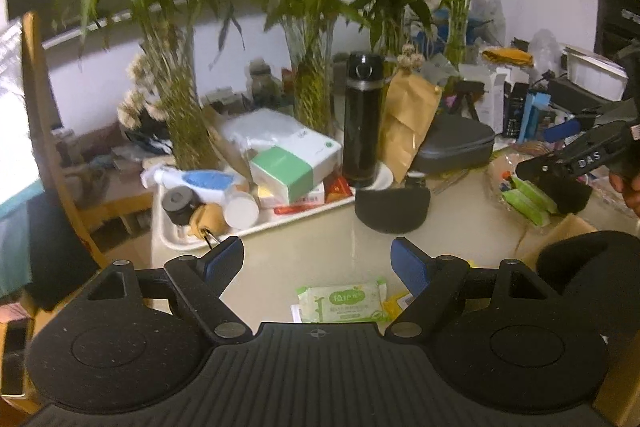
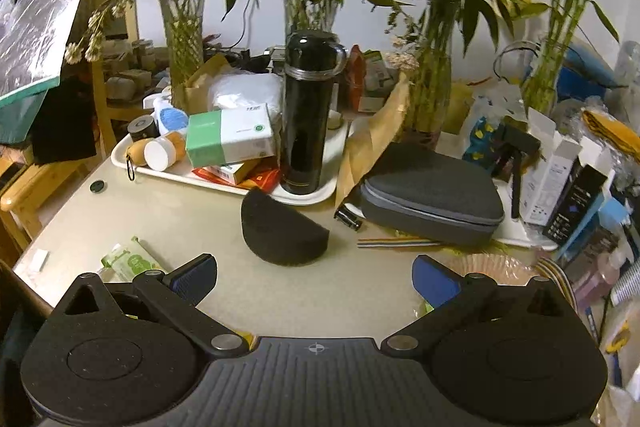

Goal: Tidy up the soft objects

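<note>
My left gripper [image 1: 318, 263] is open over the beige table, blue pads wide apart with nothing between them. A green and white wipes pack [image 1: 344, 301] lies flat just below the pads. A black half-round foam piece [image 1: 392, 209] sits farther ahead, beside the tray. A second black foam lump [image 1: 588, 267] is close on the right. My right gripper [image 2: 316, 281] is also open and holds nothing, and the half-round foam piece [image 2: 280, 231] rests just beyond its pads. The wipes pack [image 2: 128, 261] lies to its left. The right gripper's black body [image 1: 588, 157] shows at the left view's right edge.
A white tray [image 2: 180, 173] carries boxes, small jars and a tall black flask [image 2: 308, 115]. A grey zip case [image 2: 432, 203] and a brown paper bag [image 2: 376, 143] lie right of it. Glass vases of bamboo [image 2: 184, 39] line the back. Boxes and clutter crowd the right side.
</note>
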Demonstrator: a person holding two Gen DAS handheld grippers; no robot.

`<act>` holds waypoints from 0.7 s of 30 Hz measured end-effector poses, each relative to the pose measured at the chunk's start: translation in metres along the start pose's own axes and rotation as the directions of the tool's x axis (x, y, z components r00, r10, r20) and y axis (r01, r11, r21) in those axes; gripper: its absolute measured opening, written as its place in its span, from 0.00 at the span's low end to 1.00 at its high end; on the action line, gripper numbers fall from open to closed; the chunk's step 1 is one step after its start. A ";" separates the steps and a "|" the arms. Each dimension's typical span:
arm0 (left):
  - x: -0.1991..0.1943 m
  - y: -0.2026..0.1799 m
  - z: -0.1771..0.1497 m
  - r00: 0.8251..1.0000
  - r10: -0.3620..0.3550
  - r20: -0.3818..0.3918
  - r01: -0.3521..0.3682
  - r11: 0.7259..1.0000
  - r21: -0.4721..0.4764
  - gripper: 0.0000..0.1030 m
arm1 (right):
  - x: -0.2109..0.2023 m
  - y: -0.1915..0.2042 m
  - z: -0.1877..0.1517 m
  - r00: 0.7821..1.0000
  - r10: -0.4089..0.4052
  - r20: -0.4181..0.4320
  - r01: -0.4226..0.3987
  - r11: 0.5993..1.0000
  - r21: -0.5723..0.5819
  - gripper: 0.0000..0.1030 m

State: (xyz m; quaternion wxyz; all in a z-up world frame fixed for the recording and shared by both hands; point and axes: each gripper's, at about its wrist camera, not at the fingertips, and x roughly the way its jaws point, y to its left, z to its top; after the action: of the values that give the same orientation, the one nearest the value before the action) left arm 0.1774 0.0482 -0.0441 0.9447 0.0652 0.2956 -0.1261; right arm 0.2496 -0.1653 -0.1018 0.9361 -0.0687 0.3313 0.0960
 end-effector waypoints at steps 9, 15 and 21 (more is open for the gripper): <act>0.059 0.029 -0.008 0.990 -0.068 -0.123 0.062 0.996 -0.058 0.79 | 0.020 -0.001 0.007 1.000 0.016 -0.024 -0.017 0.999 -0.040 1.00; 0.083 0.044 -0.013 0.982 -0.091 -0.165 0.075 0.992 -0.099 0.78 | 0.037 -0.010 0.008 0.998 0.002 -0.058 -0.004 1.000 -0.027 1.00; 0.101 0.046 -0.012 0.975 -0.107 -0.195 0.090 0.992 -0.094 0.78 | 0.049 -0.016 0.008 0.997 -0.006 -0.080 0.004 1.000 -0.023 1.00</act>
State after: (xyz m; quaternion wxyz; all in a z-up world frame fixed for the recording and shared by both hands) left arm 0.2633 0.0747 -0.1097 0.9048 0.0228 0.3969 -0.1529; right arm 0.2952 -0.1724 -0.1252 0.9215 -0.0841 0.3671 0.0944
